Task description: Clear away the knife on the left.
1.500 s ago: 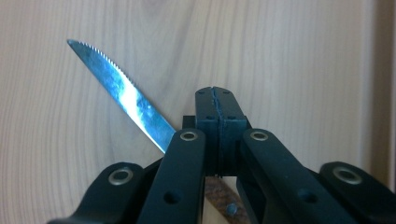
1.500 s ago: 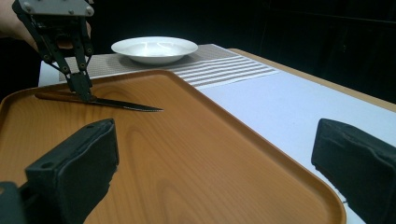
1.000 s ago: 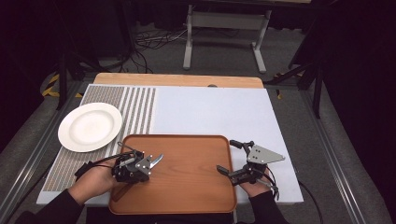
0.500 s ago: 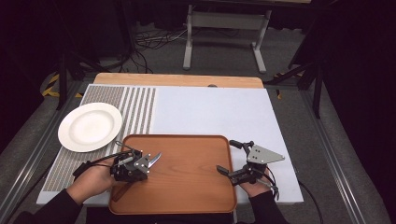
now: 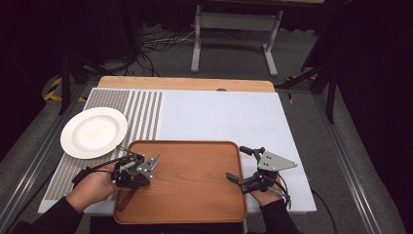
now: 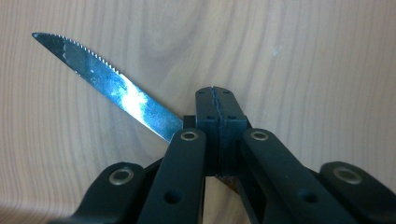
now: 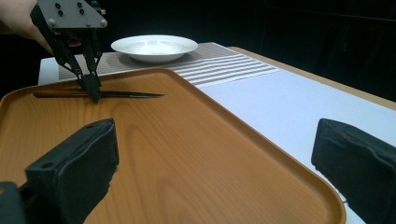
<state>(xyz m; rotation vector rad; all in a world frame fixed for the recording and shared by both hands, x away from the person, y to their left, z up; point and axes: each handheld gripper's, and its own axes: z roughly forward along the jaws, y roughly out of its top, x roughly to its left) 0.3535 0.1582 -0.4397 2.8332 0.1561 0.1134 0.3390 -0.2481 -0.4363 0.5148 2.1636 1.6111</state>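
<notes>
Fingers of our left gripper (image 6: 218, 100) clench the knife (image 6: 107, 84) low over the tray (image 5: 195, 195); our right gripper (image 5: 242, 164) gapes, straddling the tray's rim. We should keep the blade level and lift slowly toward the plate (image 5: 92, 132).

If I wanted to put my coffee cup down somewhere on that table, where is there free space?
The white mat behind the wooden tray is bare, bordered by the striped placemat on the left and the table edge on the right. The tray's middle is free too, between both grippers. It is crowded at the tray's left, where the left gripper holds a knife near the plate.
</notes>
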